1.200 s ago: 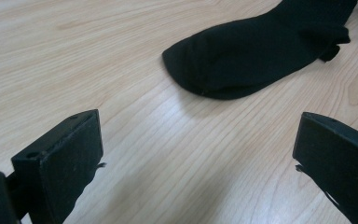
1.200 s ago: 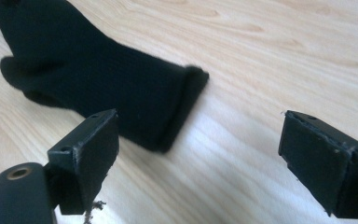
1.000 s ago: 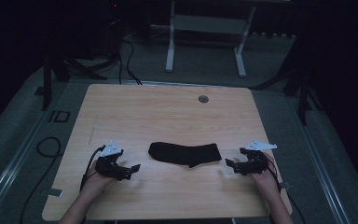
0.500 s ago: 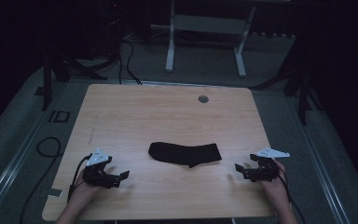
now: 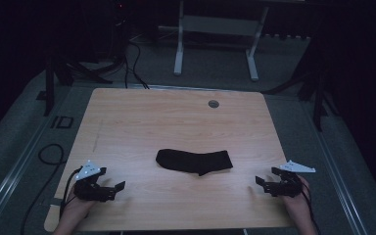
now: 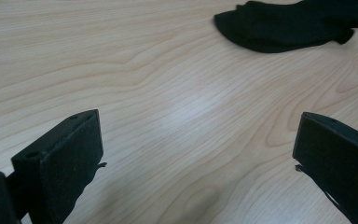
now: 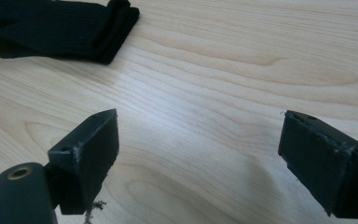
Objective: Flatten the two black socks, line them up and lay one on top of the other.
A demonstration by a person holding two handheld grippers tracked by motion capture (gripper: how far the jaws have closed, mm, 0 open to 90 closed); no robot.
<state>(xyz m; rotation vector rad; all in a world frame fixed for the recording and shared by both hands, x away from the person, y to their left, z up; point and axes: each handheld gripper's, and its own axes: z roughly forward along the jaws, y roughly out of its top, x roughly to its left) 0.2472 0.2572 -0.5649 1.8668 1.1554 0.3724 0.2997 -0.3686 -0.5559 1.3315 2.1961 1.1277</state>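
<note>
A black sock [image 5: 194, 161] is laid mid-table [image 5: 176, 117]. Both grippers, left [image 5: 111, 190] and right [image 5: 264, 183], are held released, nothing grasped.

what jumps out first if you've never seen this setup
A black sock lies flat in the middle of the pale wooden table, the one dark shape on it. Near the front edge, the left tool and the right tool flank it, both open and apart from it.
</note>
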